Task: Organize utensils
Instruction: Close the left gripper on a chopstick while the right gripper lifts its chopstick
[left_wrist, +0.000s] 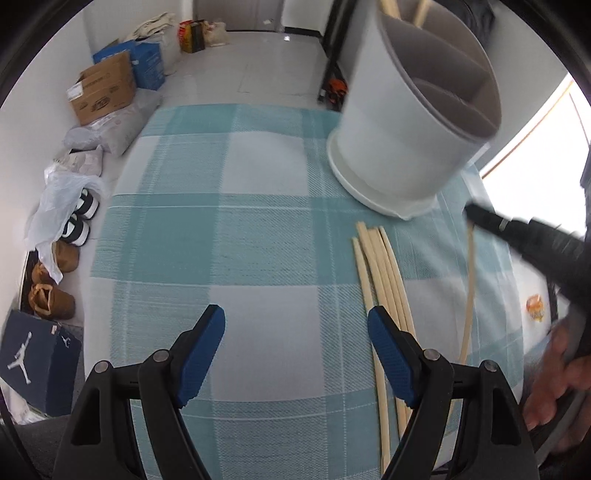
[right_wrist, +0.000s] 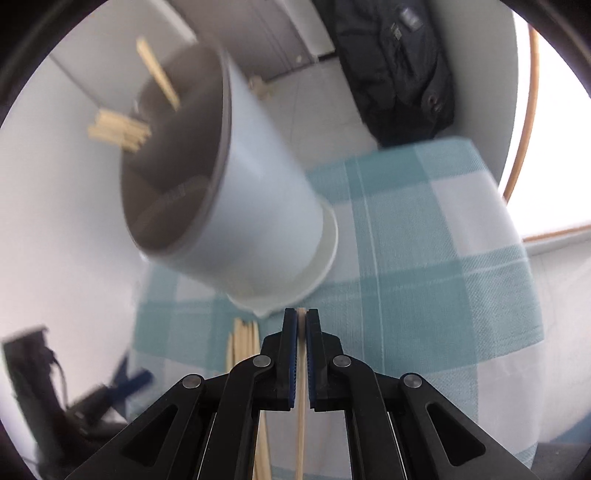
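Okay, I'm holding the right gripper (right_wrist: 301, 314) pressed together on a single chopstick (right_wrist: 301, 417), pinching it between the blue pads (right_wrist: 292, 347); the stick is running back down between the jaws toward the camera. The left gripper (left_wrist: 295, 325) is hanging spread wide over the checked tablecloth (left_wrist: 221, 229), gripping nothing, its right pad (left_wrist: 388, 350) sitting just over the near end of the loose chopstick bundle (left_wrist: 384, 266). That bundle is lying on the cloth just near of the white utensil holder (left_wrist: 402, 140), which is standing far right on the table with several chopsticks (right_wrist: 122, 129) already poking out of its far compartments. A hand (left_wrist: 554, 376) is showing at the right edge, blurred.
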